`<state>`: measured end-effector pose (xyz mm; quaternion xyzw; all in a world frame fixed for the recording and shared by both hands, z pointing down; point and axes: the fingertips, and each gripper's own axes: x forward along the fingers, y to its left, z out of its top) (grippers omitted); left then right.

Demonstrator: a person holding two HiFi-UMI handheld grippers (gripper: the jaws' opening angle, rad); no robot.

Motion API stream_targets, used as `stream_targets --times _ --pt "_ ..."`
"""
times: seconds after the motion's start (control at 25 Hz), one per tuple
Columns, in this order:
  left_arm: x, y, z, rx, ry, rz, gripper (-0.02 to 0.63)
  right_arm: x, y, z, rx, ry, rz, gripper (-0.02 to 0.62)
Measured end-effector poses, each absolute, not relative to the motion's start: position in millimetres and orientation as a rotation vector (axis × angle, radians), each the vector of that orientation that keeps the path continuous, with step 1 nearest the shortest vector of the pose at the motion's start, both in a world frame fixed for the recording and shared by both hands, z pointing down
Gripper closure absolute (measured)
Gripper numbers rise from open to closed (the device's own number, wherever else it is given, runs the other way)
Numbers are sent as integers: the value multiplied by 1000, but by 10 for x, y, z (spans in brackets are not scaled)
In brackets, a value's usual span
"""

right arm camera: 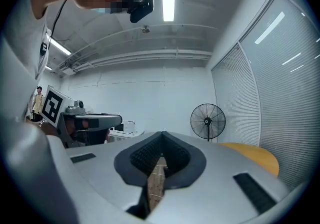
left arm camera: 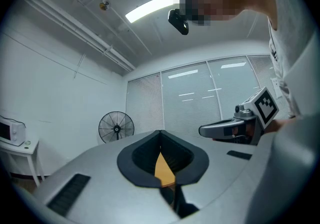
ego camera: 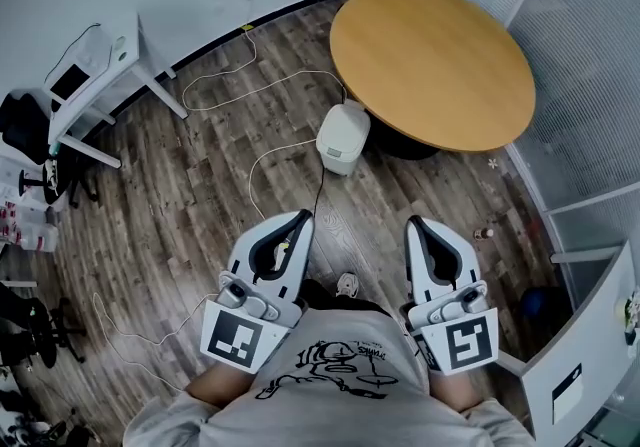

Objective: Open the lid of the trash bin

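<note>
I'm reading no words or numbers anywhere; the lettering on the shirt [ego camera: 335, 365] is showing too small and blurred to make out.

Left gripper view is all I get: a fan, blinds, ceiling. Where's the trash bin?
Observer: The trash bin stands on the floor ahead of the left gripper and right gripper, beside the round table.
Operator: Lid open yet?
Observer: No, the lid looks shut; neither gripper touches it.
Operator: Right tongs holding anything?
Observer: No, they are together, with nothing between them.
</note>
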<state>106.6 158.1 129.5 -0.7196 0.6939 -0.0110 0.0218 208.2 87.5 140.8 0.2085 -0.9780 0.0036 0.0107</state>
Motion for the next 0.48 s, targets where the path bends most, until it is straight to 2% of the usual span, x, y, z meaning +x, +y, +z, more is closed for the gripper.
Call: stream_targets --times 0.48 --pt "902 1407 1275 -2209 2156 -34 591 1975 673 1434 647 -3049 4 591"
